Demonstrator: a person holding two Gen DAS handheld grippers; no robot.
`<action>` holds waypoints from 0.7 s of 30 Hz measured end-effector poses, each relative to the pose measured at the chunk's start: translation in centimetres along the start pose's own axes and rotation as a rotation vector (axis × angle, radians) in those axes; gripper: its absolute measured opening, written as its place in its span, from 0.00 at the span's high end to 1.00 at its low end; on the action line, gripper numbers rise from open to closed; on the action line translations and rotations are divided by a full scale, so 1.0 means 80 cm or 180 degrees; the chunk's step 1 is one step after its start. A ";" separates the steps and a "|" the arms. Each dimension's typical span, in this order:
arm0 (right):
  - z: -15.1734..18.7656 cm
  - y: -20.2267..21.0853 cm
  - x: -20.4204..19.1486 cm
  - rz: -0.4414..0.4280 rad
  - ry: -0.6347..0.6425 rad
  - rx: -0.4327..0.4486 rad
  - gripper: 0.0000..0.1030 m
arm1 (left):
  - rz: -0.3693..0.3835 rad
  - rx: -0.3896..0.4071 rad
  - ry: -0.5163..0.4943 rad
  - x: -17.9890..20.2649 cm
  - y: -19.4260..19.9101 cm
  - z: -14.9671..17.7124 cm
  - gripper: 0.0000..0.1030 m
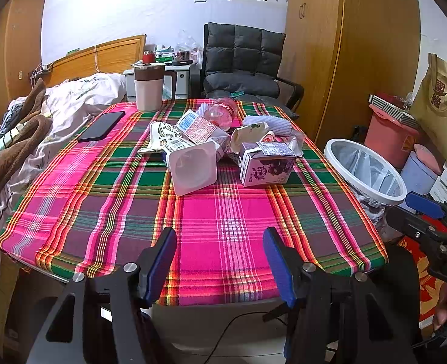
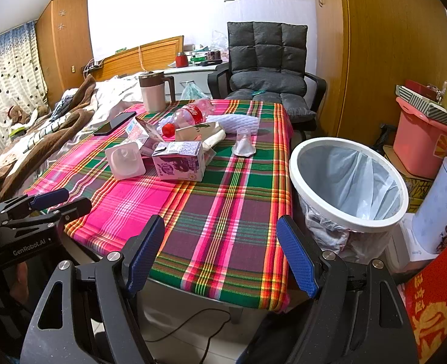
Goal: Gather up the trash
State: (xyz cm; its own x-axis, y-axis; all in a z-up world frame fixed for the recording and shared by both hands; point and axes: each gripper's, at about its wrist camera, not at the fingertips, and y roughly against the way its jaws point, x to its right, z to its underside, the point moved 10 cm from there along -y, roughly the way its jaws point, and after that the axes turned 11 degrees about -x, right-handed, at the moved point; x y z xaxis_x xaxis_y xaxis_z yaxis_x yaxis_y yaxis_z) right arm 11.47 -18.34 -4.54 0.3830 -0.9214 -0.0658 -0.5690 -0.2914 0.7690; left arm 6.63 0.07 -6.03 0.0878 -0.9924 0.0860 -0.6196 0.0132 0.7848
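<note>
A heap of trash lies mid-table on the plaid cloth (image 1: 126, 212): a white tub (image 1: 193, 166) on its side, a purple drink carton (image 1: 267, 163), a clear cola bottle (image 2: 190, 115) with a red cap, a clear plastic cup (image 2: 244, 142), flattened cartons and white foam wrap (image 2: 235, 121). The white-rimmed bin (image 2: 347, 182) with a plastic liner stands right of the table. My left gripper (image 1: 220, 261) hovers open over the table's near edge, nothing between its blue pads. My right gripper (image 2: 220, 251) is open too, near the front right corner beside the bin.
A black phone (image 1: 102, 126) and a beige jug with a brown lid (image 1: 149, 86) sit at the table's far left. A bed with blankets (image 1: 17, 139) borders the left side. A grey padded chair (image 1: 241, 63) stands behind. Pink and blue containers (image 2: 420, 139) crowd the floor right of the bin.
</note>
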 end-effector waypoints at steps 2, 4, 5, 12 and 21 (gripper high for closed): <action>0.000 0.000 0.000 -0.0001 -0.0002 0.0000 0.25 | -0.0001 0.0001 0.0001 0.000 0.000 0.000 0.43; 0.000 0.001 0.000 -0.0001 -0.0002 -0.0001 0.25 | -0.0004 0.0002 -0.0001 0.000 0.000 0.000 0.43; 0.000 0.000 0.000 0.0000 -0.0003 0.0000 0.25 | -0.0002 0.0000 -0.0001 0.000 0.000 0.000 0.43; 0.000 0.000 -0.001 -0.0006 -0.0023 -0.0012 0.25 | -0.0003 -0.0008 -0.0021 0.002 0.000 0.001 0.43; 0.000 -0.003 -0.001 -0.0015 -0.0018 -0.0027 0.25 | 0.0032 -0.0020 -0.0023 0.005 -0.001 0.000 0.43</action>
State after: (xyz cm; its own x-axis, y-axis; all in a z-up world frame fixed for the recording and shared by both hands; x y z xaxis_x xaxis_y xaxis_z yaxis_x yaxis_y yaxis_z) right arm 11.54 -18.21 -4.70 0.3817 -0.9214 -0.0730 -0.5609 -0.2936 0.7741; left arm 6.71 -0.31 -6.09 0.0759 -0.9931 0.0894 -0.6155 0.0239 0.7878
